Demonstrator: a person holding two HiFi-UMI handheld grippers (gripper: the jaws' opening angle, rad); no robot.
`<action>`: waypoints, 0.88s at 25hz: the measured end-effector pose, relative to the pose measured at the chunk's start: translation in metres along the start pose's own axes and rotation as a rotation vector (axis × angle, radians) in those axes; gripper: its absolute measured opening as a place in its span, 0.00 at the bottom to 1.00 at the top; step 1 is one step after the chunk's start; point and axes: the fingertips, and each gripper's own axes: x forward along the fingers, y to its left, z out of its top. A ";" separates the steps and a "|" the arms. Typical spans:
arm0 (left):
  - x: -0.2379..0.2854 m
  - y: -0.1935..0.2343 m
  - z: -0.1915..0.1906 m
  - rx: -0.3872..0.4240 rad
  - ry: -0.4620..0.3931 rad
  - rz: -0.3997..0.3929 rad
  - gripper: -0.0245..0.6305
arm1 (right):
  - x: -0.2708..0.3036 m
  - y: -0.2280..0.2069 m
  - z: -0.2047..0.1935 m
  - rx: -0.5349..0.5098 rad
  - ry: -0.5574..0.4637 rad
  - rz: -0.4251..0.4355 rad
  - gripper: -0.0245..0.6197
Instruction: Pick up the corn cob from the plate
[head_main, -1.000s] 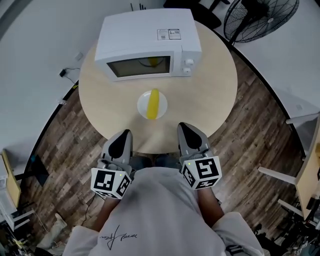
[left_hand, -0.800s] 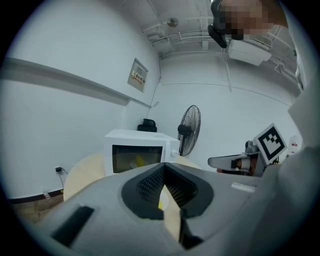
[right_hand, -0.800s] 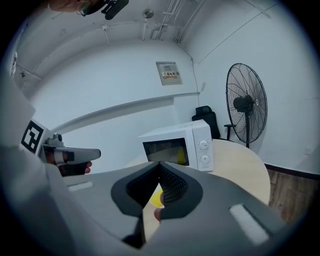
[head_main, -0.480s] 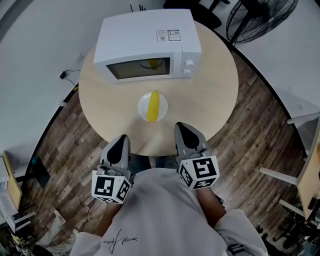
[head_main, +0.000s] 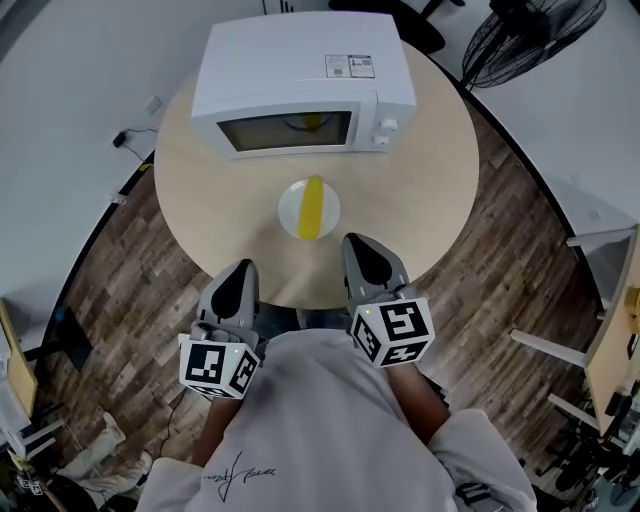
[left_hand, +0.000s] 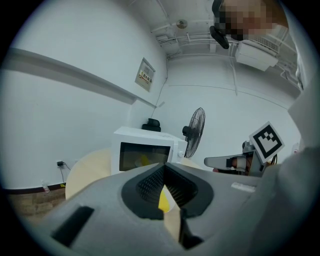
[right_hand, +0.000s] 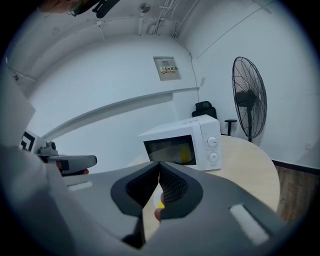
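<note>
A yellow corn cob (head_main: 312, 207) lies on a small white plate (head_main: 291, 212) in the middle of the round wooden table (head_main: 420, 190), in front of a white microwave (head_main: 300, 75). My left gripper (head_main: 238, 276) hovers at the table's near edge, left of the plate, with its jaws shut and nothing in them. My right gripper (head_main: 360, 250) is over the near edge, just right of the plate, also shut and holding nothing. In the left gripper view (left_hand: 164, 167) a sliver of the corn cob (left_hand: 162, 200) shows past the jaws. The right gripper view (right_hand: 159, 165) shows the same sliver of the corn cob (right_hand: 160, 204).
The microwave door is closed, with something yellow behind its window (head_main: 312, 122). A standing fan (head_main: 530, 35) is beyond the table at the upper right. Wood floor (head_main: 500, 270) surrounds the table, and furniture legs (head_main: 560, 350) stand at the right.
Both grippers have edged forward towards the plate, the right one a little further. The corn cob and plate have not moved.
</note>
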 end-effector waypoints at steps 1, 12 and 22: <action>0.001 0.002 0.000 -0.002 0.002 0.000 0.04 | 0.003 0.000 0.000 0.003 0.003 -0.002 0.06; 0.006 0.029 -0.002 -0.018 0.017 0.007 0.04 | 0.030 0.002 -0.010 0.024 0.036 -0.047 0.08; 0.011 0.048 -0.002 -0.027 0.031 0.001 0.04 | 0.053 0.000 -0.023 0.041 0.099 -0.083 0.11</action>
